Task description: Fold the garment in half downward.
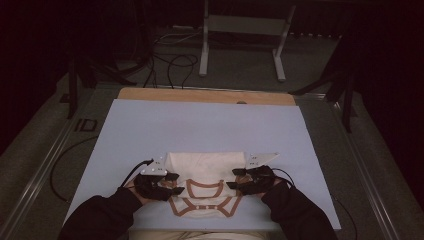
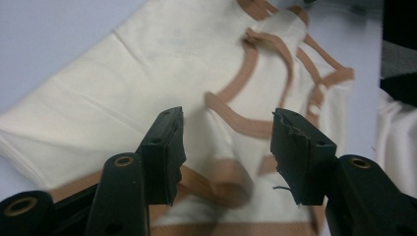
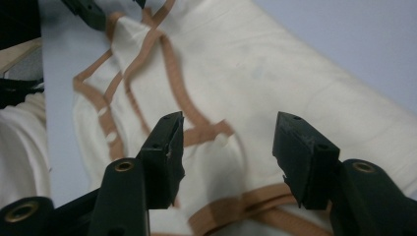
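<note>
A folded cream garment (image 1: 205, 192) with brown trim lies flat at the lower centre of the high view, on the near part of a pale blue sheet (image 1: 210, 130). Its brown-edged neckline and straps face the bottom edge of the frame; the plain folded part points toward the top.

The left tongs (image 1: 172, 183) sit at the garment's left edge, lower left of centre. In the left gripper view the left tongs (image 2: 226, 142) stand spread, with a clear gap between the two black jaws. Cloth and brown trim lie in that gap, but the pads do not press on them.

The right tongs (image 1: 234, 179) sit at the garment's right edge, lower right of centre. In the right gripper view the right tongs (image 3: 227, 142) are likewise spread over the cloth, pinching nothing.

Black sleeves enter from the bottom corners of the high view. The sheet covers a wooden tabletop (image 1: 200, 95), bare along its far edge. Beyond it, at the top of the frame, stands a white metal frame (image 1: 245, 30) on grey floor, with black cables (image 1: 172, 62) to its left.
</note>
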{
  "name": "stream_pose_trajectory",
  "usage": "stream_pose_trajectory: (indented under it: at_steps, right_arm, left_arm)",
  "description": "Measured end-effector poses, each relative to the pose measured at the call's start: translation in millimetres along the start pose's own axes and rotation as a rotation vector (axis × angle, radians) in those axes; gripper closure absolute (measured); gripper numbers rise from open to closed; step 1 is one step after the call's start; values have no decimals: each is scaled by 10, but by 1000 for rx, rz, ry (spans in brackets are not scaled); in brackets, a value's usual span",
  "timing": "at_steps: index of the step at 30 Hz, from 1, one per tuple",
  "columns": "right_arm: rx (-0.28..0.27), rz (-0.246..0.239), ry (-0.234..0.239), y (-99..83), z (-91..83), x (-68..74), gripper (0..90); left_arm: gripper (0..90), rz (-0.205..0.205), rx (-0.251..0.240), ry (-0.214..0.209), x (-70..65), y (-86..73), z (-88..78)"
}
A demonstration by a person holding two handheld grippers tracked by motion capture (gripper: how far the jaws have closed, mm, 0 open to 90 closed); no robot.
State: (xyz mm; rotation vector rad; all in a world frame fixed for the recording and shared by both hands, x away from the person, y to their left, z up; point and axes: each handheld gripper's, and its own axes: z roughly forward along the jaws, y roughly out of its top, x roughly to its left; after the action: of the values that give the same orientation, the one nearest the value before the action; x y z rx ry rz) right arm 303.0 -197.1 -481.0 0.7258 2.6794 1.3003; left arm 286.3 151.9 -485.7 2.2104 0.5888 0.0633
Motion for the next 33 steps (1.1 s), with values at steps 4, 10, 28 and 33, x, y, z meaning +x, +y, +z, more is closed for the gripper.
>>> stream_pose_trajectory:
  at_steps: [4, 10, 28, 33]
  right_arm:
    - [15, 8, 19, 52, 59, -59, 502]
    - [84, 22, 47, -15, 254, -121, 613]
    - [144, 6, 49, -56, 346, -83, 900]
    - [98, -18, 49, 14, 220, -12, 900]
  left_arm:
    - [497, -12, 24, -22, 50, 30, 115]
    - [634, -42, 74, -56, 111, 8, 242]
    - [880, -42, 114, -79, 115, -19, 317]
    - [881, -21, 82, -90, 73, 23, 217]
